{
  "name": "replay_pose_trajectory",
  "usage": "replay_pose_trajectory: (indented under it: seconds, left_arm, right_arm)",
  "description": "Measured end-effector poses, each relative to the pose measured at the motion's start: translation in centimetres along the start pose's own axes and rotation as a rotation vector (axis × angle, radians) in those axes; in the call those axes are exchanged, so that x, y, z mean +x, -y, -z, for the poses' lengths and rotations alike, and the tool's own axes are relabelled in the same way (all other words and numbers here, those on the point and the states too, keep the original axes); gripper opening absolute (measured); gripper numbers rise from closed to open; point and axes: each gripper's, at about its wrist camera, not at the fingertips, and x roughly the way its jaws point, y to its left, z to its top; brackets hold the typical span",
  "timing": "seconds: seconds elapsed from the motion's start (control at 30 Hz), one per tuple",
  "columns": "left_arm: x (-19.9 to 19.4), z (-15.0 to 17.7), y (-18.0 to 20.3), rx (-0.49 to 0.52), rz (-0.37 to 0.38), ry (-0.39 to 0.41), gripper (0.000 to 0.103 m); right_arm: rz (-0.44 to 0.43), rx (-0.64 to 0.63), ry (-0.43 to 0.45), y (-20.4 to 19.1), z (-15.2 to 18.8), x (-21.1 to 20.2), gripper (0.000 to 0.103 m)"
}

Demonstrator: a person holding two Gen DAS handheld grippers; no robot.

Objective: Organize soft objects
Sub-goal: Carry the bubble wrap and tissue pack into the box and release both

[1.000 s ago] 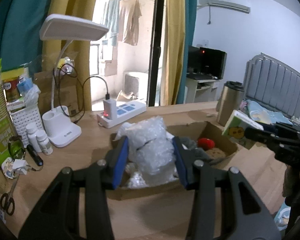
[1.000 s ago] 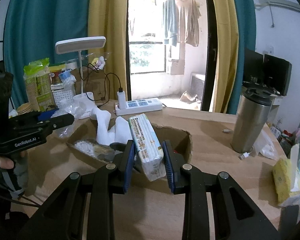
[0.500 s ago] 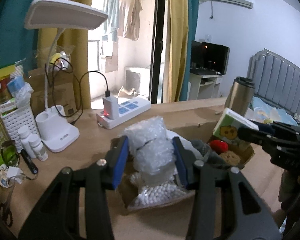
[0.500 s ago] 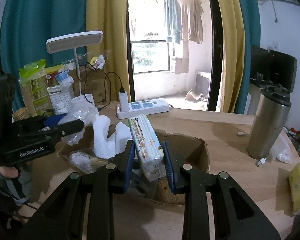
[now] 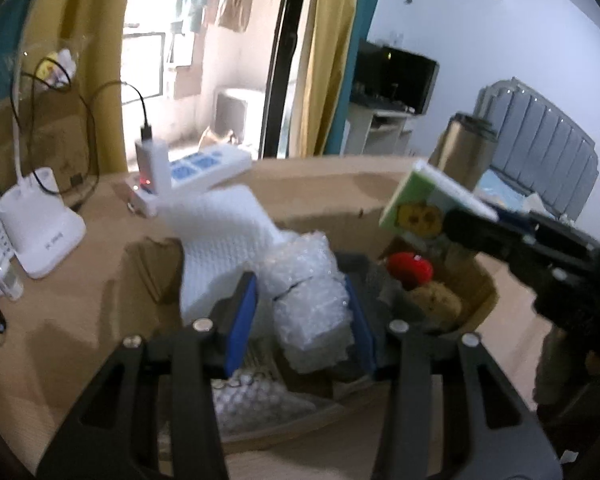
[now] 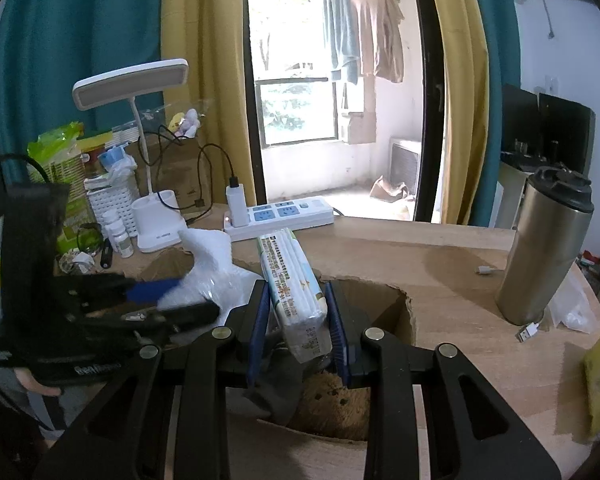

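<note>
Two hand-held grippers (image 5: 300, 316) (image 6: 298, 318), soft packs between.

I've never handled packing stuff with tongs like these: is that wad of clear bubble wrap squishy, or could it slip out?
The clear bubble wrap wad probably squashes easily: it bulges between the blue pads of the left hand-held gripper. It looks very light for its size, being mostly air pockets. Its glossy plastic may be slippery, so a loose squeeze might let it slide.

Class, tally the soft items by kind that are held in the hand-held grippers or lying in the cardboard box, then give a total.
Bubble wrap roll, in left hand-held gripper: 1
Tissue pack, in right hand-held gripper: 1
White foam sheet: 1
Bag of white beads: 1
Red soft toy: 1
Brown sponge: 1
Total: 6
</note>
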Motion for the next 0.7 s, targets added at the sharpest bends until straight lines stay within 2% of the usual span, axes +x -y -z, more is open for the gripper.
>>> replay_pose_trajectory:
  seconds: [0.2,0.4,0.7]
  left_arm:
    - [2.5,1.0,0.3,-0.001,0.018,-0.101,0.046]
    - [2.6,1.1,0.4,-0.008,0.019,-0.108,0.048]
    - [2.9,1.1,0.2,-0.006,0.02,-0.118,0.05]
  right_arm:
    - [-0.001,0.005,-0.021,0.2,0.3,0.9,0.03]
    - [0.034,0.014,-0.045,0.6,0.6,1.9,0.03]
    - [0.08,0.012,-0.126,0.7,1.9,4.2,0.03]
